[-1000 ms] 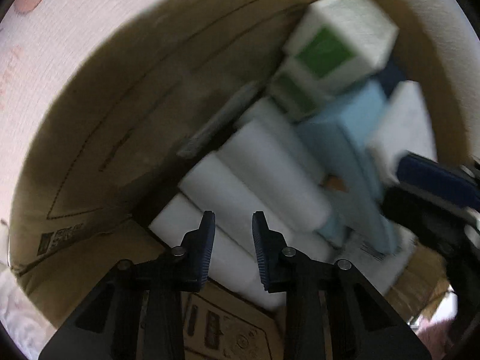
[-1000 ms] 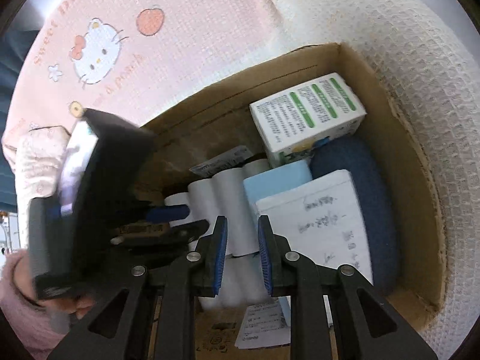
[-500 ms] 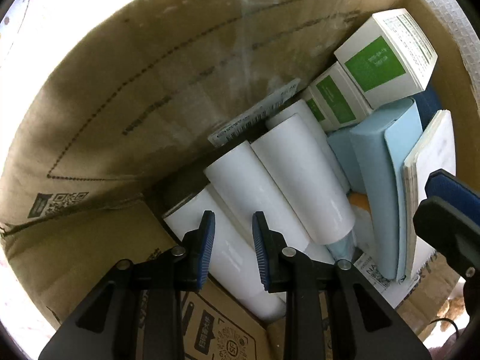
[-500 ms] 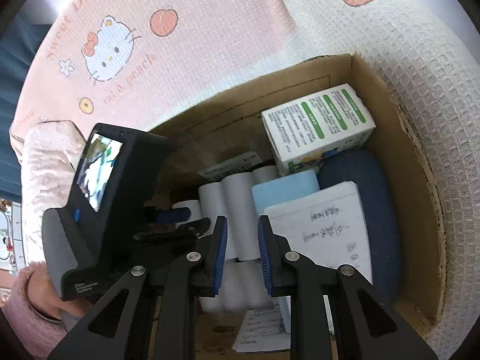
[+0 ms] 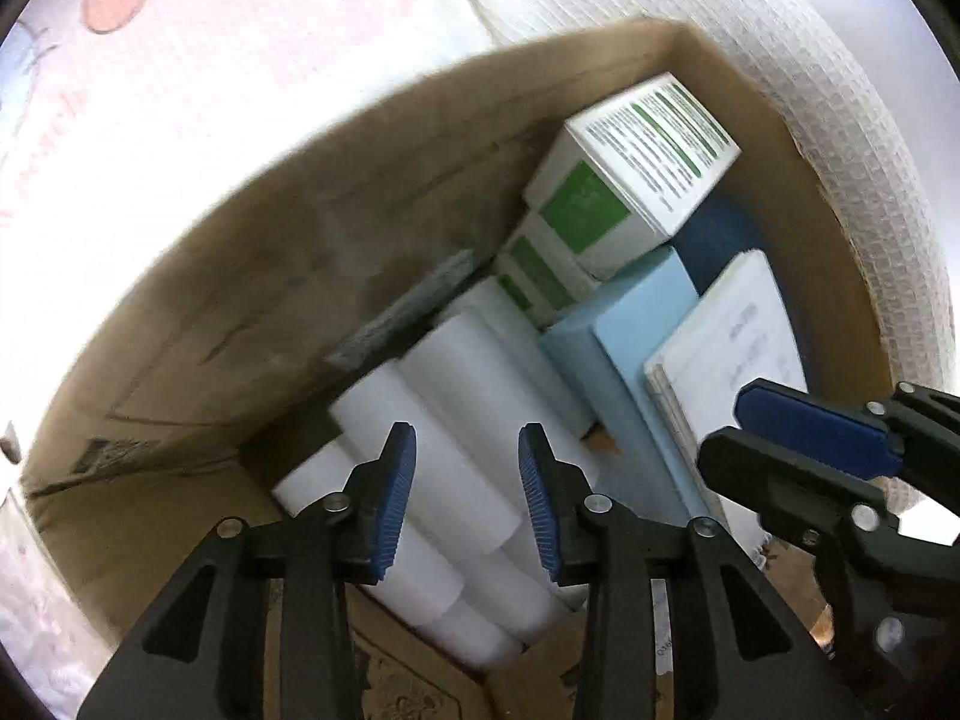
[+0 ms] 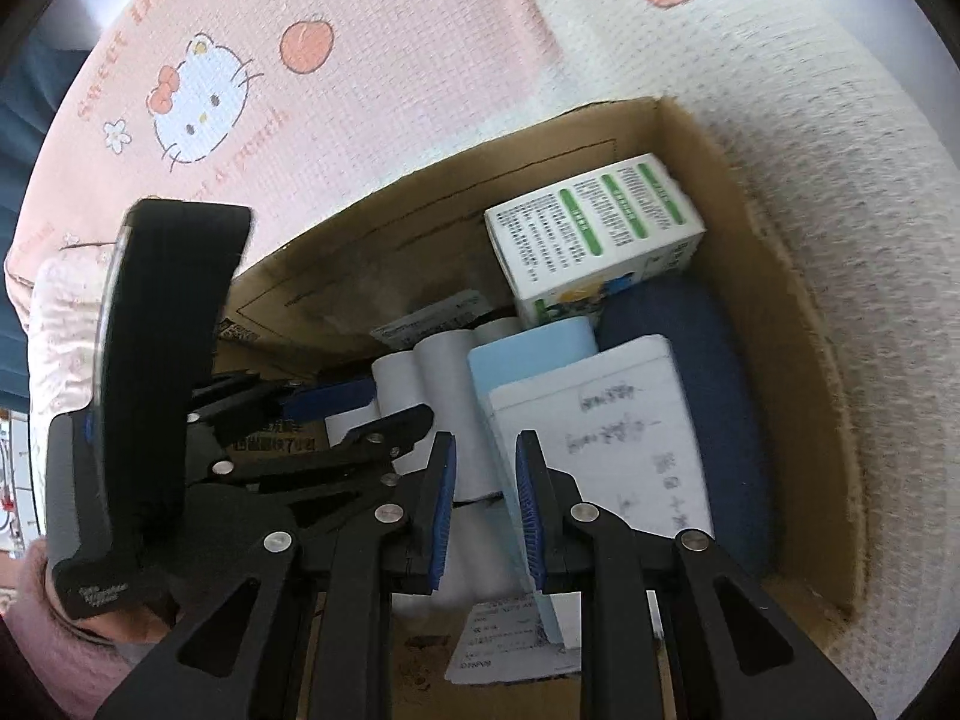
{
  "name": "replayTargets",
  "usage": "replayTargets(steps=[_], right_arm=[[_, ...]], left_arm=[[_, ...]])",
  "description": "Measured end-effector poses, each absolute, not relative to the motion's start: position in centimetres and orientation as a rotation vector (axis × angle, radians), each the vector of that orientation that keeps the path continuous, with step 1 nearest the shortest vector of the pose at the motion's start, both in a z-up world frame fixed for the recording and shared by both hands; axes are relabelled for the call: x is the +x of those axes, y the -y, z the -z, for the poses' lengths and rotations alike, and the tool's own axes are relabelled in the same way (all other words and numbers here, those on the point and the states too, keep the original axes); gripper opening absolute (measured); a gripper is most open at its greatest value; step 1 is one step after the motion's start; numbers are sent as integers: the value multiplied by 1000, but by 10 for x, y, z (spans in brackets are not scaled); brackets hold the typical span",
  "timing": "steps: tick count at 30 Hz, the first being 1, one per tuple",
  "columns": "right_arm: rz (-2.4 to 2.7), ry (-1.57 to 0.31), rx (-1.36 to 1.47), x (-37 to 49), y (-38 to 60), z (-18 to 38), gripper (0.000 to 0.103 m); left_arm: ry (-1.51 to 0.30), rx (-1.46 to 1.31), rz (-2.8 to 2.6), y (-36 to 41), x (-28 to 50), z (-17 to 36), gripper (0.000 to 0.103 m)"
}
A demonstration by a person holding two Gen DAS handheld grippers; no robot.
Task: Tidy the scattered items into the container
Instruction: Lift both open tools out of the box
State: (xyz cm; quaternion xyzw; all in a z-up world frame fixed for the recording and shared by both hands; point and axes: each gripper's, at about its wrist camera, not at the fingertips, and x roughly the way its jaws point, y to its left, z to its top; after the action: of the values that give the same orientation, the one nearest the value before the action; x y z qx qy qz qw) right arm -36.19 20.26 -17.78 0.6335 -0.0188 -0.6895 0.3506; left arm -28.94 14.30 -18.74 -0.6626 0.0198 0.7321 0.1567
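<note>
A cardboard box [image 5: 252,312] [image 6: 798,324] sits on a bed cover and holds several items: white rolls [image 5: 468,414] [image 6: 444,372], a green-and-white carton [image 5: 636,174] [image 6: 594,228], a light blue box [image 5: 636,324] [image 6: 528,354], a white notepad [image 5: 732,336] [image 6: 606,438] and a dark blue pouch [image 6: 720,396]. My left gripper [image 5: 467,504] hovers over the rolls, jaws a little apart, empty. It also shows in the right wrist view [image 6: 354,408]. My right gripper [image 6: 482,504] hovers over the box's near side, jaws narrowly apart, empty. It also shows in the left wrist view [image 5: 798,438].
A pink Hello Kitty blanket [image 6: 252,78] lies behind the box, a white waffle-weave cover [image 6: 840,150] to its right. A paper label [image 6: 510,642] lies on the box's near flap.
Both grippers have drawn back and up from the box; more of the blanket shows. The left jaws have opened slightly wider. The box's contents have not moved.
</note>
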Motion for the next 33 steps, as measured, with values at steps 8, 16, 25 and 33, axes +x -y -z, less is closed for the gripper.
replayTargets(steps=[8, 16, 25, 33], right_arm=[[1845, 34, 1681, -354, -201, 175, 17], [1946, 191, 1648, -318, -202, 166, 17], [2092, 114, 1538, -278, -212, 120, 17], [2158, 95, 1526, -248, -214, 113, 26]], left_arm=[[-129, -2020, -2052, -124, -276, 210, 29], [-139, -1795, -2193, -99, -245, 155, 41], [-54, -1401, -2371, -88, -213, 98, 61], [-37, -1221, -2504, -58, -189, 85, 61]])
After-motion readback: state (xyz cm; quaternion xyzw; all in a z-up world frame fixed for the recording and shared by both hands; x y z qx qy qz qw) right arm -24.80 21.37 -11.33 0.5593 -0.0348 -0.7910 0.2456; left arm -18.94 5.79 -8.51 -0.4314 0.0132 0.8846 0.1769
